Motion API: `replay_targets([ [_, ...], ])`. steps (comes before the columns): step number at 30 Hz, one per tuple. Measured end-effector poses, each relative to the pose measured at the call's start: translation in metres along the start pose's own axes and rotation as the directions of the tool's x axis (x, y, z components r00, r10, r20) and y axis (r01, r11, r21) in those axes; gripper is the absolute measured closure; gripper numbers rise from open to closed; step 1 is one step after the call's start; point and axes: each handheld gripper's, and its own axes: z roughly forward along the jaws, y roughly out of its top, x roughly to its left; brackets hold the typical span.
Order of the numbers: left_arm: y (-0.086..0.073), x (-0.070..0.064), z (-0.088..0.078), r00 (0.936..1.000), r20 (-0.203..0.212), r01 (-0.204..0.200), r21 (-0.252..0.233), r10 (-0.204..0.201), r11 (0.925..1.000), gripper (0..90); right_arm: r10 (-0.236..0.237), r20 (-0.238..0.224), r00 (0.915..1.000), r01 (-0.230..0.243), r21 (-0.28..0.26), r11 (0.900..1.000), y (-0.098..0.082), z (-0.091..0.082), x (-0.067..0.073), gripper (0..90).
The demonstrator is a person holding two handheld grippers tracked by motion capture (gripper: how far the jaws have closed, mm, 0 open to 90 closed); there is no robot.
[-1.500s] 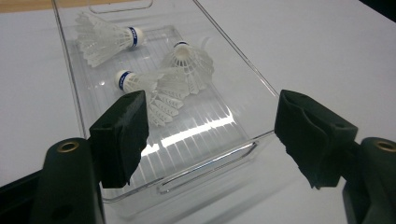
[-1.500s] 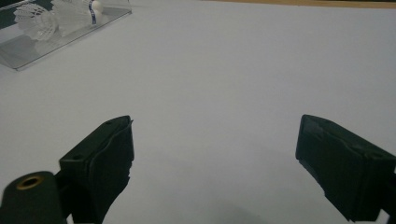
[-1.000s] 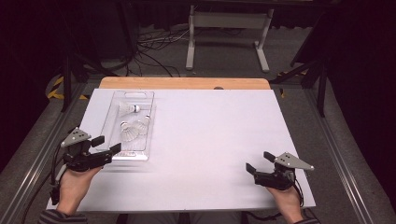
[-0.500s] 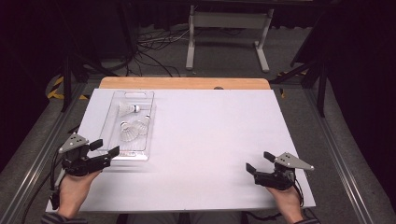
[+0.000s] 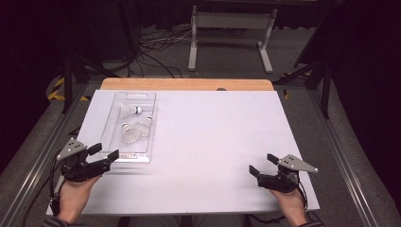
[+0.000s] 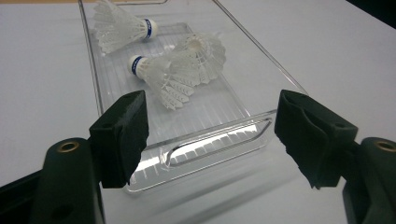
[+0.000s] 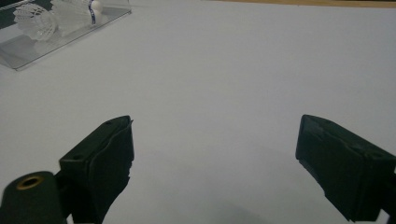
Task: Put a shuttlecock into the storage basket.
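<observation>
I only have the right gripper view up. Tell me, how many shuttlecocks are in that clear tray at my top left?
Observer: Three. The left gripper view shows one shuttlecock at the far end and two lying together, one with a blue band and one behind it, all inside the clear tray.
Operator: Where's the left gripper?
Observer: In the high view, the left gripper sits at the tray's near end, jaws open, with nothing between them.
Operator: Does the tray have something to grab?
Observer: Yes, its near end has a slotted handle, right in front of the open jaws.
</observation>
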Motion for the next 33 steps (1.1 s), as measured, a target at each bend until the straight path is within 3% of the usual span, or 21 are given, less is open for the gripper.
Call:
replay_targets([
  [33,-0.021,0.005,-0.004,0.9998,-0.021,0.004,-0.056,-0.005,0.9984,26.0,0.002,0.001,1.0000,-0.002,-0.003,1.000,0.000,0.000,0.000,12.1],
])
